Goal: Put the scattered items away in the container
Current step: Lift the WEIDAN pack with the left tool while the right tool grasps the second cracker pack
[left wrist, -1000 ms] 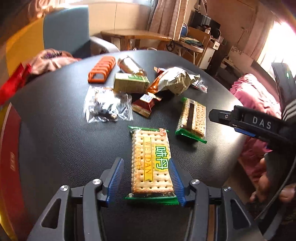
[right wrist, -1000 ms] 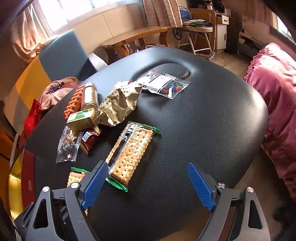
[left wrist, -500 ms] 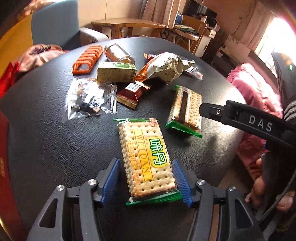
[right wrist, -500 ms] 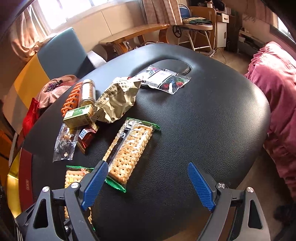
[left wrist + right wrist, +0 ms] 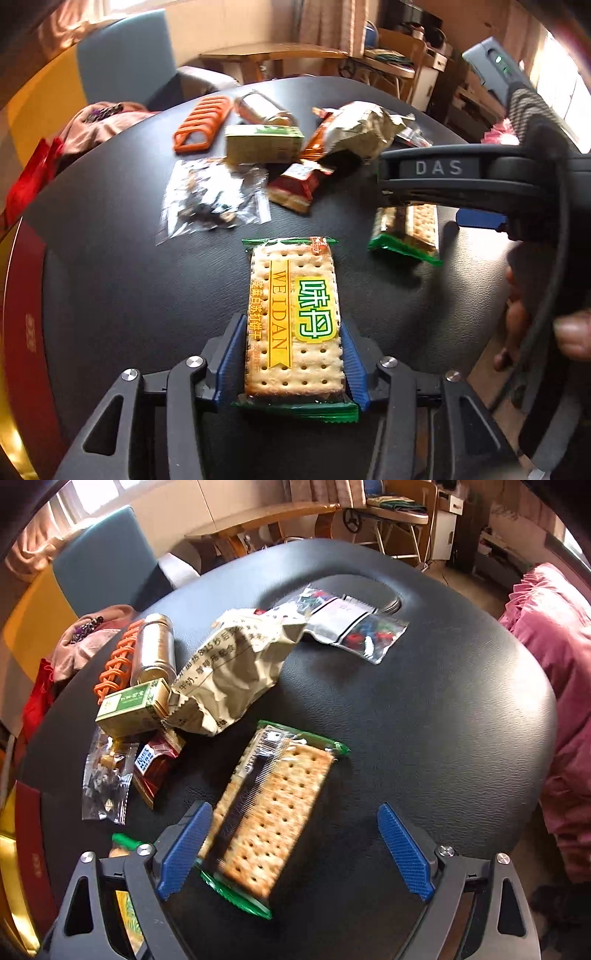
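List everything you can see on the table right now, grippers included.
yellow-label cracker pack: 1, green-edged, nearest, between left fingers
plain-side cracker pack: 1, green-edged, between right fingers
rack: 1, orange, far left
can: 1, gold, lying beside rack
box: 1, green-beige, before can
crumpled bag: 1, beige, centre
small packet: 1, red-brown, near box
clear bags: 2, one left with dark bits, one far with coloured bits
table: 1, black
left gripper: 1, blue fingers just closing, pads against pack
right gripper: 1, blue fingers just opening, wide around pack
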{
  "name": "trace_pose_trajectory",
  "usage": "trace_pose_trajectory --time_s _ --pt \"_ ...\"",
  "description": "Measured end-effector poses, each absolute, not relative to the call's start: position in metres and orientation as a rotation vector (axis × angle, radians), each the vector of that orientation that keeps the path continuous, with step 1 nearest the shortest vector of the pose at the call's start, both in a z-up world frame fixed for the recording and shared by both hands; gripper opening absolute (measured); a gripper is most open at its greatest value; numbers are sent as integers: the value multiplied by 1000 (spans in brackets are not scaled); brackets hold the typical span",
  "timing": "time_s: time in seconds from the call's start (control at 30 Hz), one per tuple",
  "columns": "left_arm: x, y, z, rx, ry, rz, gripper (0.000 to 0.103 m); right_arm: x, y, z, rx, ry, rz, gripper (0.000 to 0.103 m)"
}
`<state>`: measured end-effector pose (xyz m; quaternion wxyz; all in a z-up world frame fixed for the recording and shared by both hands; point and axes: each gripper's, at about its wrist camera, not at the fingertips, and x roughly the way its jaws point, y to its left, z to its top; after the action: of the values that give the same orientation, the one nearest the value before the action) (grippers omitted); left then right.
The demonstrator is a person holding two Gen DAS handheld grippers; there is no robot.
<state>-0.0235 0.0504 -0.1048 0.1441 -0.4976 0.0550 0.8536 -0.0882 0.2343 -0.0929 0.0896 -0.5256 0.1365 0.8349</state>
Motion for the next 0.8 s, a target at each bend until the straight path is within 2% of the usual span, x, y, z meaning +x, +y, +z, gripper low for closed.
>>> trace_pose_trajectory --time_s 0.33,0.43,0.6,0.8 --pt "-12 26 -105 -1438 56 2504 50 -89 210 -99 -1553 207 2428 91" --pt "-9 19 -105 -1432 43 2522 50 -86 206 -96 -1547 189 2448 83" --pt "-1 10 -101 -1412 26 2548 50 -82 197 -91 -1548 163 2484 59" --pt "8 2 -92 -1381 14 2584 50 -70 190 -92 -1538 147 2535 53"
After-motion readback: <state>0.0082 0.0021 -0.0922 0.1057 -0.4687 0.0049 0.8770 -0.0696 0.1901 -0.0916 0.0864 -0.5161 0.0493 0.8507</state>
